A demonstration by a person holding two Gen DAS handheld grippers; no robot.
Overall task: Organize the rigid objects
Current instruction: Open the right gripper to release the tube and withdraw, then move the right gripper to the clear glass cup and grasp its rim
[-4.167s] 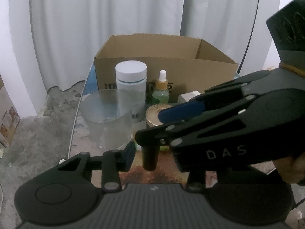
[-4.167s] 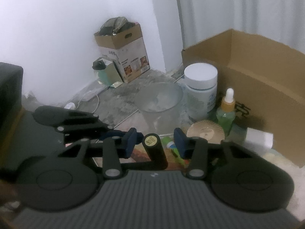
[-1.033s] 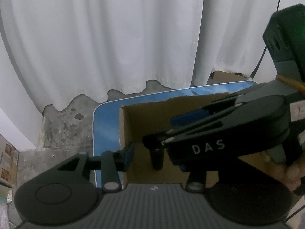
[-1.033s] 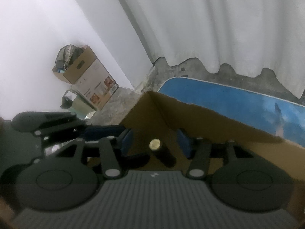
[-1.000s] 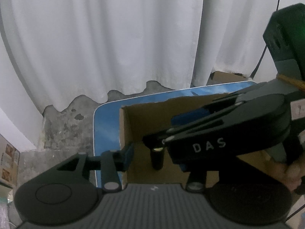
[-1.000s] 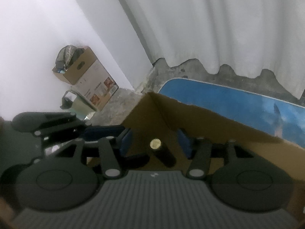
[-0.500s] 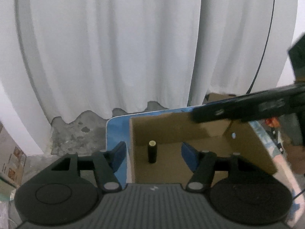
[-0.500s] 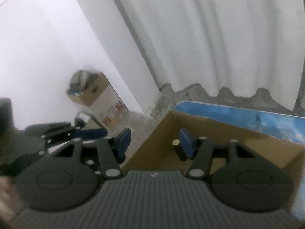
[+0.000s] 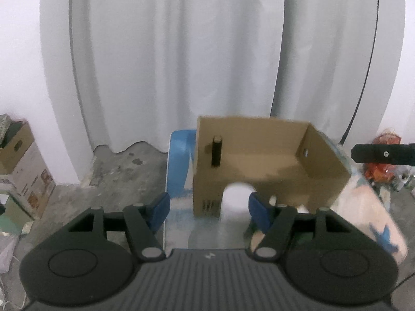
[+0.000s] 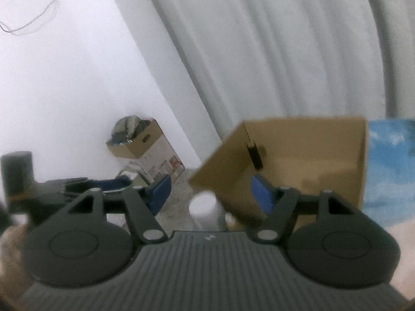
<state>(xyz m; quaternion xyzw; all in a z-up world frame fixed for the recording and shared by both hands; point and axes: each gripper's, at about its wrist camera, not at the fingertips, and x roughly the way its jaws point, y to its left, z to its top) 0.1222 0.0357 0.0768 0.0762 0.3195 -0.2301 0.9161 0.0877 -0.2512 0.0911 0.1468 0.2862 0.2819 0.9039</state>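
A small black cylinder [image 9: 216, 154] stands upright in the back left corner of an open cardboard box [image 9: 272, 181]. The right wrist view shows the same cylinder [image 10: 255, 155] against the box's [image 10: 311, 160] inner wall. My left gripper [image 9: 209, 210] hovers in front of the box; its jaws are opening with nothing gripped. My right gripper [image 10: 211, 193] is also back from the box, its jaws opening and empty. A white jar lid [image 9: 238, 194] shows just in front of the box, beyond the left fingers. One finger of the right gripper [image 9: 384, 153] reaches in at the right edge.
The box sits on a blue, sky-patterned table [image 9: 179, 171]. White curtains [image 9: 207, 64] hang behind. A carton [image 10: 145, 140] stands on the grey floor at the left wall. The white jar lid [image 10: 203, 206] lies below the right fingers.
Both grippers have pulled back and up from the box, leaving the black cylinder standing in its corner. Both sets of jaws have widened.
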